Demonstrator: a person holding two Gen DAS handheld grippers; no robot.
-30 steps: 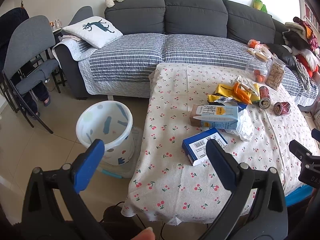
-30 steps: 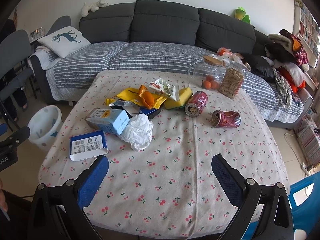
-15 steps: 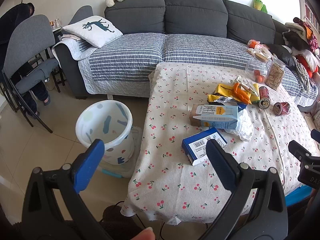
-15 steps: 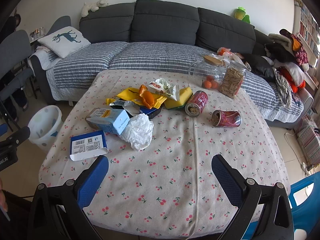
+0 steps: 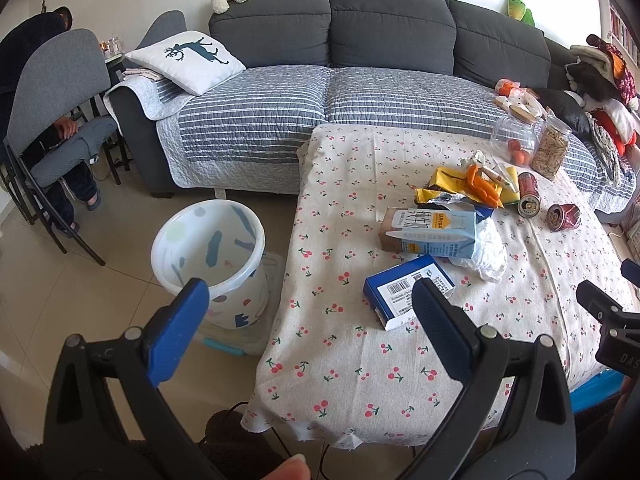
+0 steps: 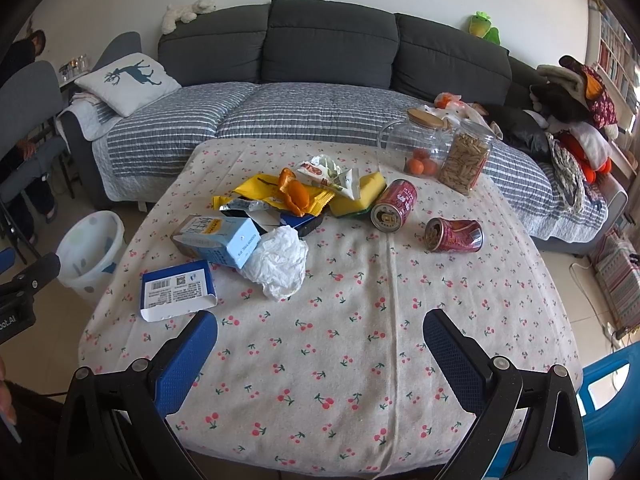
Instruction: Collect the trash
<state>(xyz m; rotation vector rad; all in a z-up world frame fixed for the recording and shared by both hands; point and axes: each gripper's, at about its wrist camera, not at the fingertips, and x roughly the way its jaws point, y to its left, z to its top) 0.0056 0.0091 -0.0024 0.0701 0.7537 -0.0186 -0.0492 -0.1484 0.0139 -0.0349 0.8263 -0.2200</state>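
Observation:
Trash lies on the cherry-print table [image 6: 360,360]: a blue and white box [image 6: 176,290] [image 5: 404,292], a light blue milk carton [image 6: 218,240] [image 5: 430,232], a crumpled white tissue [image 6: 278,262], yellow and orange wrappers [image 6: 280,194], and two red cans [image 6: 394,206] [image 6: 454,234]. A white patterned bin [image 5: 212,256] [image 6: 90,248] stands on the floor left of the table. My left gripper [image 5: 308,300] is open and empty, above the table's near left edge. My right gripper [image 6: 320,334] is open and empty over the table's near part.
Two glass jars [image 6: 464,160] stand at the table's far right. A grey sofa [image 6: 320,100] with a striped cover runs behind the table. A person sits on a grey chair [image 5: 56,92] at the left. A blue stool [image 6: 612,400] shows at the right.

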